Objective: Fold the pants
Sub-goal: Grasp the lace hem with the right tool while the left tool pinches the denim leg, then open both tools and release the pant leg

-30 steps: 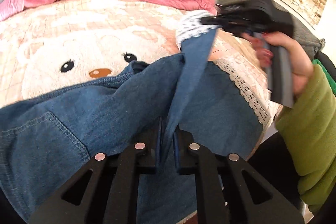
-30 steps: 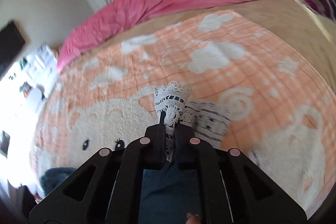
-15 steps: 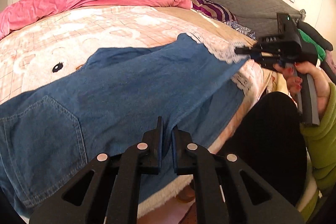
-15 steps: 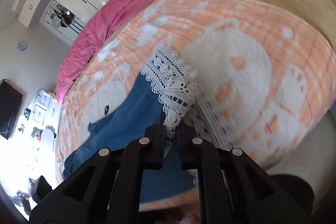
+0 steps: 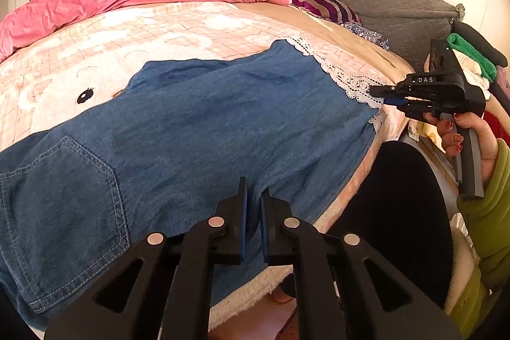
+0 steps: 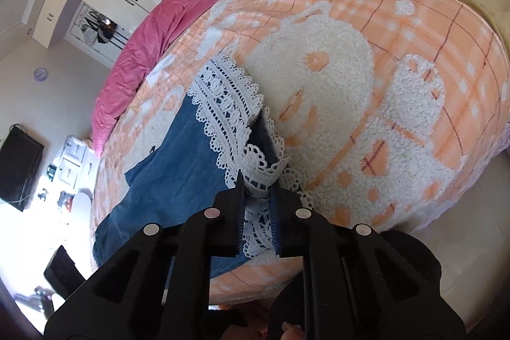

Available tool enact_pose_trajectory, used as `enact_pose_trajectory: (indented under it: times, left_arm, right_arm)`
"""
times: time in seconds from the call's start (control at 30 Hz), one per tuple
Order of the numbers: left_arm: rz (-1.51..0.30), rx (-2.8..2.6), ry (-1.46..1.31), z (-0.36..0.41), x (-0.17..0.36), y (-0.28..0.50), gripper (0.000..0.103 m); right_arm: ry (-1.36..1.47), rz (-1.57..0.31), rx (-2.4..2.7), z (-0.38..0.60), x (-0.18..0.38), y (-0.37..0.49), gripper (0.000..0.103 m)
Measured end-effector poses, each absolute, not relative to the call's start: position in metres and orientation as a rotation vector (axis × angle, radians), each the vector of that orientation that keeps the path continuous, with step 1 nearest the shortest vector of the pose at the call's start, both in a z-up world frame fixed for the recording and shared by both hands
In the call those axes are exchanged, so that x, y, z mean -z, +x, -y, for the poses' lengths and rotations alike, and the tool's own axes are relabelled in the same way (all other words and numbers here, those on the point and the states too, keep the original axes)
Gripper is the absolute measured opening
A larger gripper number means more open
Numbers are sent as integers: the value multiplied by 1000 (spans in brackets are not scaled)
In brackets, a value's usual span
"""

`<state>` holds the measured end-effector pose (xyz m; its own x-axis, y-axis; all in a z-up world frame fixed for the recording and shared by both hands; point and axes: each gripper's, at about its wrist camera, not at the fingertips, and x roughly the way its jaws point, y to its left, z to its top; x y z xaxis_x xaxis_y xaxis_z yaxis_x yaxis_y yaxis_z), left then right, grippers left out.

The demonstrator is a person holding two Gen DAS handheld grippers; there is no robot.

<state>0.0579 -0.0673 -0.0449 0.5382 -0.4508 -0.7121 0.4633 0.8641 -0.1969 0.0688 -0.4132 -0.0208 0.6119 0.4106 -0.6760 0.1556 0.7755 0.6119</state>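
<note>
While the denim pants [image 5: 197, 129] lie spread flat across the peach teddy-bear blanket [image 5: 165, 31] on the bed, the left gripper [image 5: 252, 212] is clamped on the denim at the near edge. The right gripper [image 6: 258, 196], held in a hand [image 5: 471, 133] with a green sleeve [image 5: 491, 212], has its jaws easing open with the white lace hem [image 6: 232, 113] between them.

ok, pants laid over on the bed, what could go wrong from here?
1. The right gripper jaws are opening with the lace hem bunched between them; it may drop crumpled rather than flat.
2. The pants overhang the bed edge by the left gripper, shut on denim; release could let them slide off.
</note>
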Motion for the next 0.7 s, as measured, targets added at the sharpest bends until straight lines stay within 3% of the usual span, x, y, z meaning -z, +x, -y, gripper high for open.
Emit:
enact_pose_trajectory:
  times: [0.53,0.63,0.67,0.7]
  left_arm:
    - [-884,579,63,64,60,41,5]
    - [-887,583,48,62,60,42,10]
    - [-887,578,47,61,60,41,16]
    - [-883,576,46,60,58,39,28]
  right_arm:
    - [641,-956,-146,411,35,52,8]
    - [605,-936,-127,410,26,46,18]
    - [563,-924,-97,410,21,42,23]
    - [517,-902,-66,409,14,38,30]
